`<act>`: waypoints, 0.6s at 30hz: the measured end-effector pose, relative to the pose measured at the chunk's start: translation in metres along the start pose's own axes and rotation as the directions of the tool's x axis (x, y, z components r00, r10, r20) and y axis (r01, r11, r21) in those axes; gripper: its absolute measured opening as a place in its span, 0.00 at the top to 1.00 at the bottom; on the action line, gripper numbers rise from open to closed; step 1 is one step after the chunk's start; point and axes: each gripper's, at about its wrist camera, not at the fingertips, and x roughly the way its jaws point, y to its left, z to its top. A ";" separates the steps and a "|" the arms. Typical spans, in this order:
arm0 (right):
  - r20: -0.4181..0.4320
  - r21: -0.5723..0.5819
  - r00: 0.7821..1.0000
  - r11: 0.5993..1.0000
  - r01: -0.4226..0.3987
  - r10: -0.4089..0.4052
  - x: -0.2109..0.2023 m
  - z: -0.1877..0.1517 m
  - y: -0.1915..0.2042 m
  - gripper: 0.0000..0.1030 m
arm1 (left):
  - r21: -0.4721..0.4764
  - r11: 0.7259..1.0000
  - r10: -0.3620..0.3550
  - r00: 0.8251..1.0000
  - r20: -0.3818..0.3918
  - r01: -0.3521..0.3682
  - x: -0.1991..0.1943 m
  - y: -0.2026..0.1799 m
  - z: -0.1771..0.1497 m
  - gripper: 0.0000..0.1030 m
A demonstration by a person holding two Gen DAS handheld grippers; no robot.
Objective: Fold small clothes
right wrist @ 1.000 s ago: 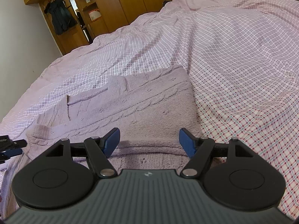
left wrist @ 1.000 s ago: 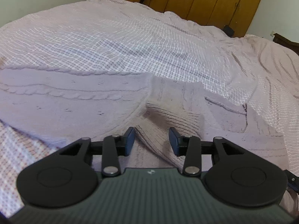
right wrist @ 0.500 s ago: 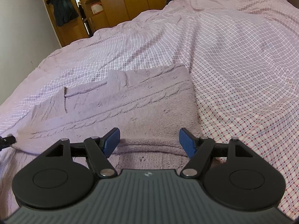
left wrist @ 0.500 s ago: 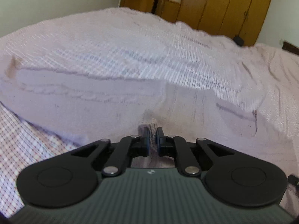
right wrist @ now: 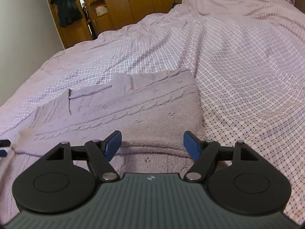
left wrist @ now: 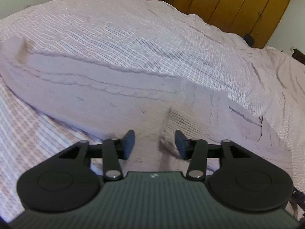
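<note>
Half a second ago the left gripper was pinched on a ribbed fold of the lilac knitted sweater; now its jaws are opening and the ribbed cuff stands loose between them, unpressed. That fold reads as placed, so the next one can begin. The right gripper hovers spread wide over the sweater's near edge, holding nothing. The sweater lies flat mid-bed on the checked bedspread, its long axis running left-right across the right wrist view.
</note>
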 end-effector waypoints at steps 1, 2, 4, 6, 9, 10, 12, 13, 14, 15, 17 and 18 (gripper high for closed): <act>0.005 -0.010 1.000 1.000 0.003 -0.003 -0.003 -0.001 0.002 0.24 | -0.014 1.000 -0.001 1.000 0.000 0.001 -0.004 0.006 0.003 0.44; 0.007 -0.017 1.000 1.000 0.004 -0.004 -0.006 -0.002 0.004 0.24 | -0.031 0.999 0.010 1.000 0.003 -0.010 -0.009 0.014 0.006 0.41; 0.006 -0.015 1.000 1.000 -0.010 0.010 -0.013 -0.003 0.008 0.24 | -0.044 0.998 0.041 0.999 0.018 -0.040 -0.016 0.027 0.011 0.39; 0.006 0.001 1.000 1.000 -0.028 0.028 -0.022 -0.004 0.011 0.24 | -0.043 0.996 0.084 0.996 0.029 -0.083 -0.022 0.040 0.016 0.39; 0.018 -0.005 0.999 0.999 -0.051 0.051 -0.036 -0.009 0.021 0.24 | -0.039 0.991 0.131 0.990 0.043 -0.129 -0.029 0.061 0.026 0.39; 0.019 -0.013 0.998 0.998 -0.057 0.057 -0.040 -0.011 0.025 0.23 | -0.045 0.988 0.149 0.988 0.048 -0.147 -0.030 0.069 0.029 0.39; 0.011 -0.025 0.998 0.997 -0.066 0.067 -0.048 -0.018 0.030 0.23 | -0.072 0.983 0.171 0.984 0.053 -0.167 -0.030 0.083 0.034 0.39; 0.005 -0.028 0.997 0.997 -0.071 0.071 -0.051 -0.021 0.032 0.23 | -0.090 0.981 0.177 0.983 0.052 -0.171 -0.030 0.090 0.035 0.39; -0.001 -0.029 0.997 0.997 -0.073 0.073 -0.053 -0.024 0.034 0.23 | -0.121 0.977 0.183 0.982 0.052 -0.176 -0.029 0.098 0.037 0.39; -0.007 -0.029 0.997 0.997 -0.073 0.073 -0.056 -0.027 0.035 0.23 | -0.144 0.973 0.188 0.981 0.054 -0.179 -0.029 0.104 0.037 0.39; -0.014 -0.032 0.998 0.997 -0.067 0.067 -0.061 -0.032 0.037 0.23 | -0.197 0.962 0.202 0.978 0.058 -0.187 -0.027 0.115 0.038 0.39; -0.017 -0.034 0.998 0.997 -0.063 0.062 -0.063 -0.034 0.038 0.23 | -0.220 0.956 0.212 0.975 0.060 -0.194 -0.027 0.121 0.039 0.39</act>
